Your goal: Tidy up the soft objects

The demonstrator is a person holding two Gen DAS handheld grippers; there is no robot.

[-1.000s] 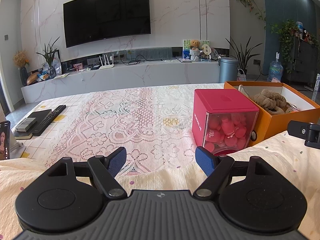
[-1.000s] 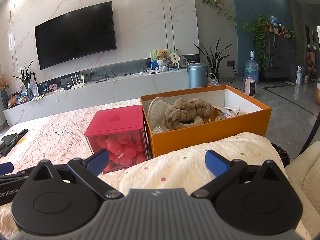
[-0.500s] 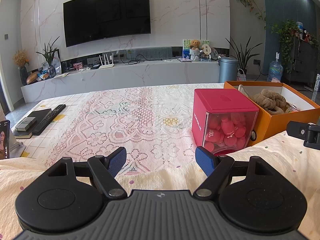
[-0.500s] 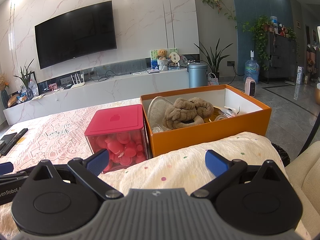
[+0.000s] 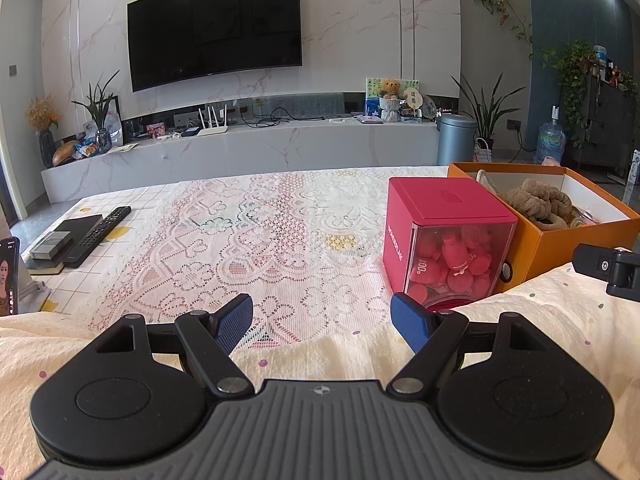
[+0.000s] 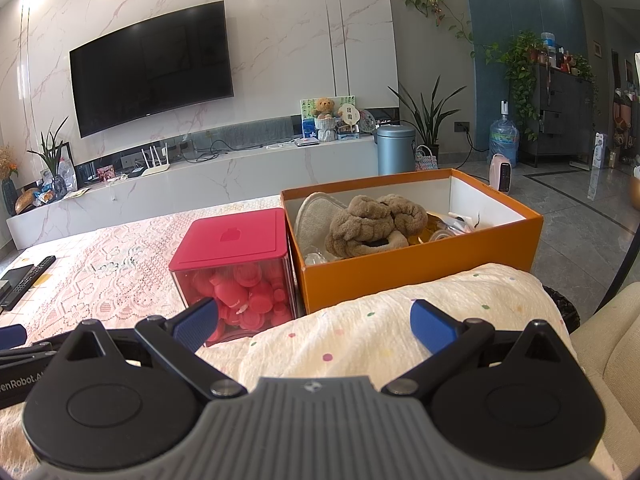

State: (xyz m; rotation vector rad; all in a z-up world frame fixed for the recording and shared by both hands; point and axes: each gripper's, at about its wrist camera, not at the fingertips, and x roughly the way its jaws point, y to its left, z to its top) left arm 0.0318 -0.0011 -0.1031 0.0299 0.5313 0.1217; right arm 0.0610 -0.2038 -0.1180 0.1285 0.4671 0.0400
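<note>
An open orange box point(image 6: 420, 266) point(image 5: 576, 240) stands on the table at the right and holds a brown fluffy plush item point(image 6: 372, 224) point(image 5: 536, 202) and a beige soft pad point(image 6: 316, 216). A red-lidded clear cube point(image 6: 236, 264) point(image 5: 448, 236) full of pink soft pieces stands left of it. A cream dotted cloth point(image 6: 392, 336) point(image 5: 360, 352) lies bunched in front, under both grippers. My left gripper point(image 5: 322, 322) is open and empty over the cloth's edge. My right gripper point(image 6: 314, 322) is open and empty above the cloth, in front of the box.
A lace cloth covers the table point(image 5: 240, 240). A remote point(image 5: 96, 236) and a dark flat device with a small box lie at the left edge, and a phone point(image 5: 8, 276) stands there. A TV wall and a low cabinet are behind. A sofa arm point(image 6: 608, 344) is at the right.
</note>
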